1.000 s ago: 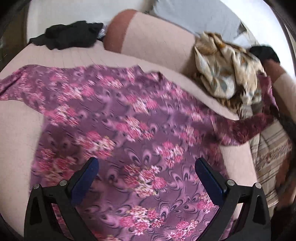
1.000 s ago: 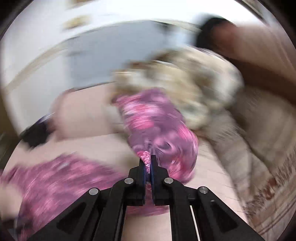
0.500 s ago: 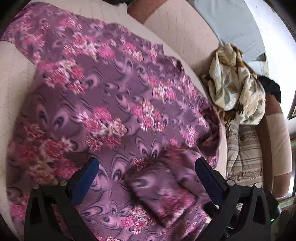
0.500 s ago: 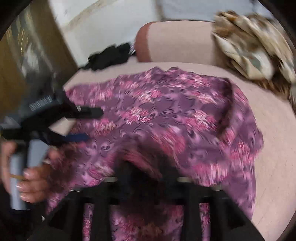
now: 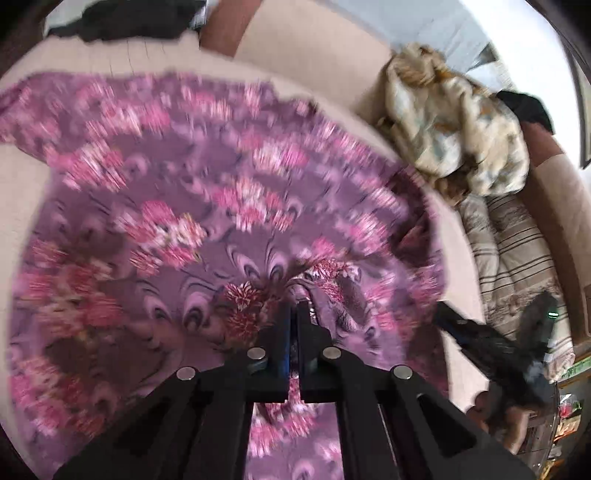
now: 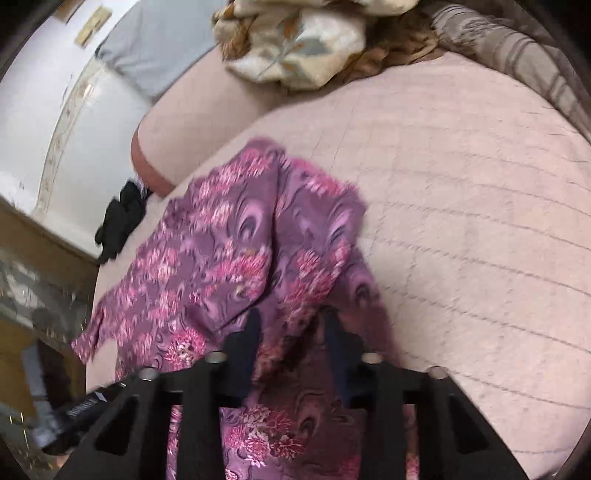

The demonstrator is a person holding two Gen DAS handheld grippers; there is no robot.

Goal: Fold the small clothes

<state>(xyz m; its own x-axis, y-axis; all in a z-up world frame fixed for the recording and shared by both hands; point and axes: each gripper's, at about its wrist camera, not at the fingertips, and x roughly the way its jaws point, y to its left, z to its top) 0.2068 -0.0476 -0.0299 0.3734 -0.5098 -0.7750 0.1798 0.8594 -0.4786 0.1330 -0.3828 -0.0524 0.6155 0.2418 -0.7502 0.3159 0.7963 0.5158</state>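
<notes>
**Left wrist view: tool clamped on the purple floral top**

Left wrist view: the left tool (image 5: 293,314) has its two black fingers pressed together on a gathered fold of the purple, pink-flowered fabric garment (image 5: 207,206), near the picture's middle. The garment spreads from 9 o'clock to 2 o'clock over the pale pink quilted sofa seat (image 5: 458,258), its outer parts blurred. At 2 o'clock a crumpled cream and tan patterned cloth (image 5: 458,147) sits against the sofa back, with a beige striped cloth (image 5: 517,251) just below it at 3 o'clock. A black garment (image 5: 122,26) lies at 11 o'clock. The right tool shows as a dark blur at 4 o'clock (image 5: 480,343).

In the right wrist view, the right tool (image 6: 291,332) has its fingers apart, one on each side of a raised fold of the same garment (image 6: 229,251); whether they touch the cloth I cannot tell. The garment runs from 6 o'clock up toward 11 o'clock, one part folded over the rest. Bare sofa seat (image 6: 461,203) fills 1 to 4 o'clock. The patterned cloth (image 6: 295,44) sits at 12 o'clock, the black garment (image 6: 122,221) at 9 o'clock.
</notes>
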